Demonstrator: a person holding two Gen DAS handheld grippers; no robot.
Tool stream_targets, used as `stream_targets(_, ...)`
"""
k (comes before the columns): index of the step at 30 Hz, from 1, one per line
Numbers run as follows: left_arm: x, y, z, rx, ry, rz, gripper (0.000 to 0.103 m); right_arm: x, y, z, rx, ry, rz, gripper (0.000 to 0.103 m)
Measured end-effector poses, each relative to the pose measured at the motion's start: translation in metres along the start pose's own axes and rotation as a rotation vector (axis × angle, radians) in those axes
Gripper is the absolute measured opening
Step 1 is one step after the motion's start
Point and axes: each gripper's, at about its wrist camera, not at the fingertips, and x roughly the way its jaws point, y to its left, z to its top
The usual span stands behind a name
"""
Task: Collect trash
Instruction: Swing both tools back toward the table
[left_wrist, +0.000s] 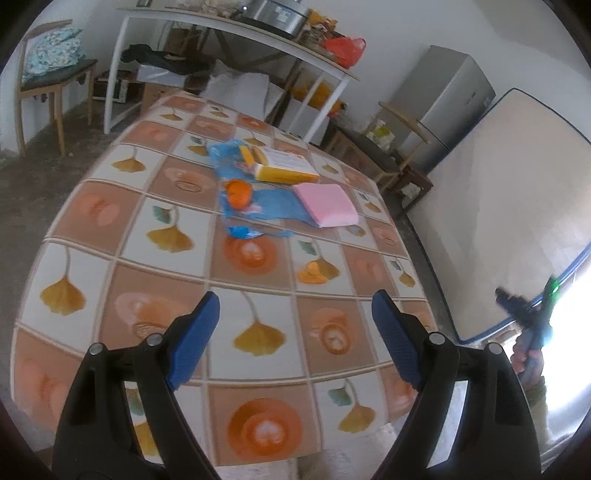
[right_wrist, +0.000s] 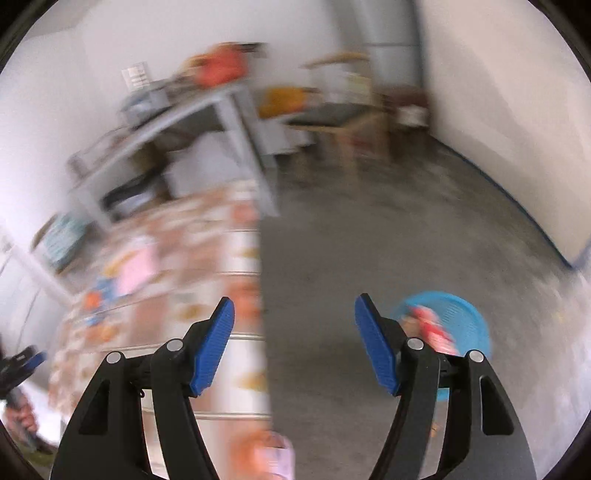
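Observation:
On the patterned table (left_wrist: 155, 221) lies trash: a blue plastic wrapper (left_wrist: 273, 206), an orange peel (left_wrist: 239, 192) on it, a yellow-white box (left_wrist: 284, 166), a pink pad (left_wrist: 328, 204) and a small blue scrap (left_wrist: 242, 232). My left gripper (left_wrist: 295, 314) is open and empty above the table's near half. My right gripper (right_wrist: 294, 321) is open and empty, off the table's right side above the floor. A blue basket (right_wrist: 458, 325) with red trash in it sits on the floor just right of it. The right wrist view is blurred.
A white shelf table (left_wrist: 229, 40) with clutter stands behind the table, a wooden chair (left_wrist: 55, 85) at far left, a grey fridge (left_wrist: 443, 103) and a mattress (left_wrist: 517, 206) at right. The right gripper shows at the edge (left_wrist: 524, 310).

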Motion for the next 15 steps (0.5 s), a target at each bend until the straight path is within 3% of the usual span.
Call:
stream_targets(4,-0.007,0.014,-0.011,0.001,-0.024,0.050,0.080,0.029,0.101,0.004,-0.118,0.046,0.190,0.066)
stream_targets(9,-0.007,0.032,-0.018,-0.016,-0.042,0.140,0.083,0.099,0.244,-0.005,-0.313,0.159,0.352,0.066)
stream_targets(12,0.001,0.037,-0.020,0.021,-0.026,0.225,0.085,0.143,0.319,-0.014,-0.427,0.233,0.367,0.066)
stream_targets(15,0.007,0.044,-0.021,0.034,-0.013,0.261,0.089,0.183,0.366,-0.023,-0.510,0.284,0.333,0.066)
